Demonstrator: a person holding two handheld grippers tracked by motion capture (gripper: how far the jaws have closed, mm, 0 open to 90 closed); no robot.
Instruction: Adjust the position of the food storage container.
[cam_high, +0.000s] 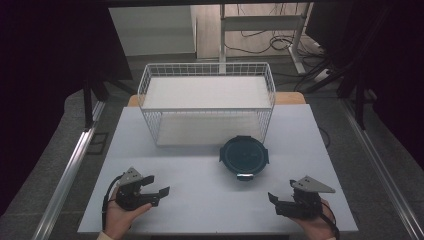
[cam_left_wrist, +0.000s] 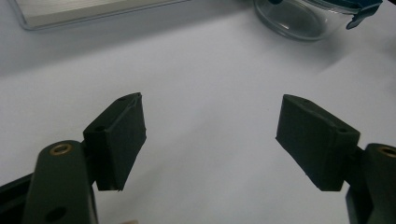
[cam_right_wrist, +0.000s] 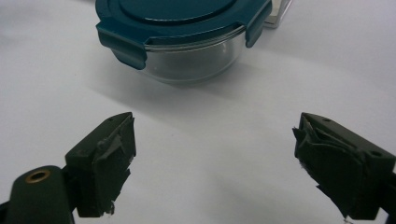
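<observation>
Glass round bowl (cam_high: 244, 159) w/ teal clip lid, white wire basket (cam_high: 206, 103) behind, matte black tools (cam_high: 156, 192) (cam_high: 276, 201) both wide, empty

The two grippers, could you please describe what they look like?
Both the left gripper and the right gripper are black, each with two blocky jaws, brass-coloured pivot rivets and a grey three-cornered plate on top. A black cable trails from each. The right gripper's pads look frayed.
</observation>
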